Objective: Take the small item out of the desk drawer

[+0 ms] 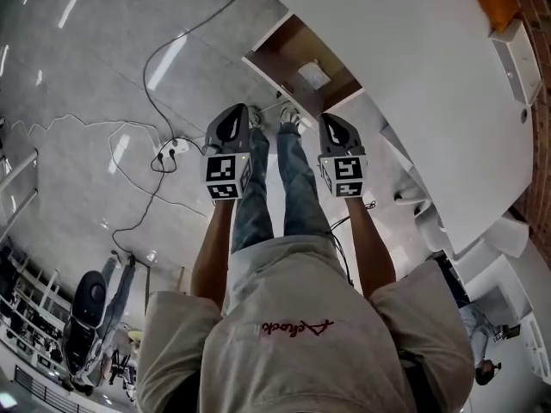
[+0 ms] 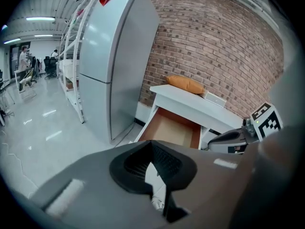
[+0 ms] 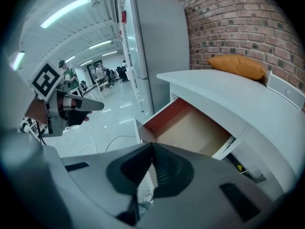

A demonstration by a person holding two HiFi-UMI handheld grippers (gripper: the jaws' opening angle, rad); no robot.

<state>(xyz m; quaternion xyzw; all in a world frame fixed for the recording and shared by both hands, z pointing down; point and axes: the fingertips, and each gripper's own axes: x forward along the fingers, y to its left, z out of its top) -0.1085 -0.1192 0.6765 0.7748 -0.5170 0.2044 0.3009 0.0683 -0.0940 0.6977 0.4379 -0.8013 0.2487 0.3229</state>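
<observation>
1. Worktop (image 1: 405, 76): its edge overhangs the open drawer (image 1: 288, 50), and a steep reach could strike it.
2. Left hand-held gripper (image 1: 239, 114) and right hand-held gripper (image 1: 329, 120): jaws together, both empty, short of the drawer. If they arrive unopened they would likely shove, not grasp.
3. Small item (image 1: 314, 75): pale, lying flat on the drawer floor. It may skid backward from a poor pinch.

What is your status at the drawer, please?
Left gripper shut, empty; right gripper shut, empty. Drawer open, pale item inside, untouched. Nothing between grippers and drawer.
</observation>
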